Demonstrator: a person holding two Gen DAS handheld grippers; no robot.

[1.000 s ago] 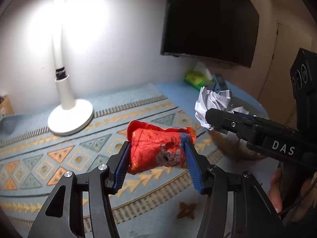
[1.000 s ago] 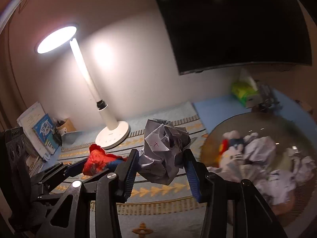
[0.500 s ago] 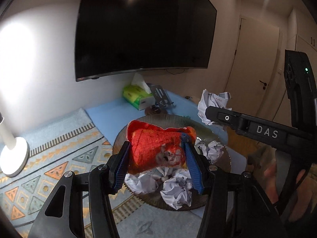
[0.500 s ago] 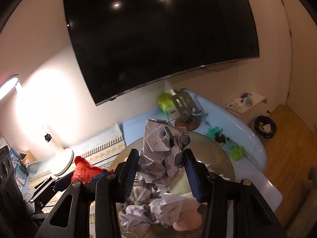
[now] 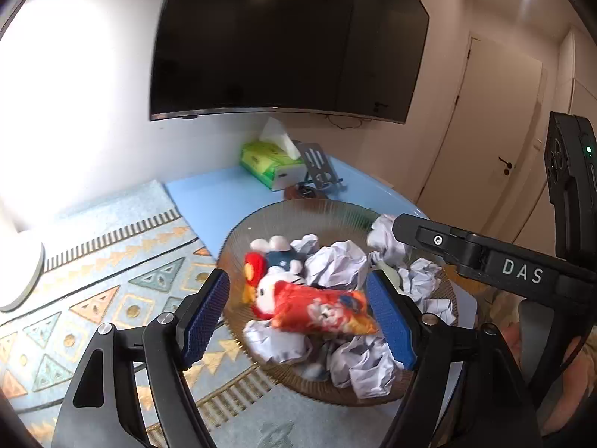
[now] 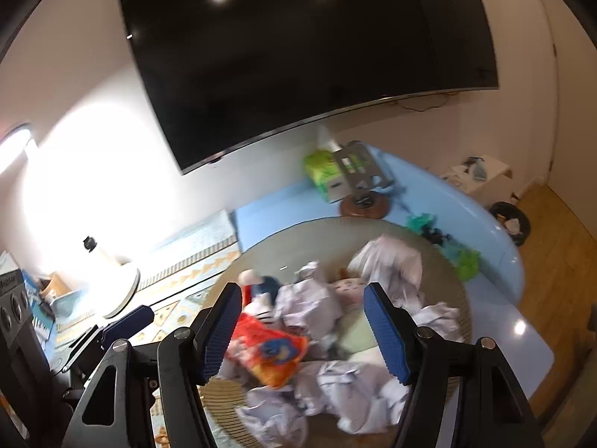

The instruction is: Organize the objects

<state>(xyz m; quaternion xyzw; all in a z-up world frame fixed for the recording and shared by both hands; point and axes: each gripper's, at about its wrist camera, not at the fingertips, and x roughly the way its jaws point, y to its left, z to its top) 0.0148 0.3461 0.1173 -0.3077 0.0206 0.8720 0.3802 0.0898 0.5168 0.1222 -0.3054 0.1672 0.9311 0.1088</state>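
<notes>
My left gripper (image 5: pixel 298 313) has its blue fingers (image 5: pixel 203 319) spread wide with nothing between them. Just beyond them the red snack packet (image 5: pixel 321 310) lies on its side in the glass bowl (image 5: pixel 298 212), on top of the crumpled paper balls (image 5: pixel 335 265). At eleven o'clock from the packet a soft toy (image 5: pixel 268 261), white and red with a dark blue part, rests against the paper.

My right gripper (image 6: pixel 304 328) is spread too, its fingers (image 6: pixel 386 334) gripping nothing. Through the gap I see the same packet (image 6: pixel 266 351) at the bowl's (image 6: pixel 462 295) seven o'clock side, with paper balls (image 6: pixel 347 380) heaped around and below it. One ball (image 6: pixel 388 265) toward the one o'clock side is smeared by motion blur, so I cannot tell whether it is resting or in the air.

Beyond the bowl, on the blue worktop (image 5: pixel 220 194), a green tissue box (image 5: pixel 266 162) stands at twelve o'clock with a grey metal stand (image 5: pixel 317 166) just beside it. A patterned mat (image 5: pixel 97 280) covers the worktop at nine o'clock, carrying the white lamp base (image 6: pixel 115 287). A dark television (image 5: pixel 283 44) hangs on the wall above.
</notes>
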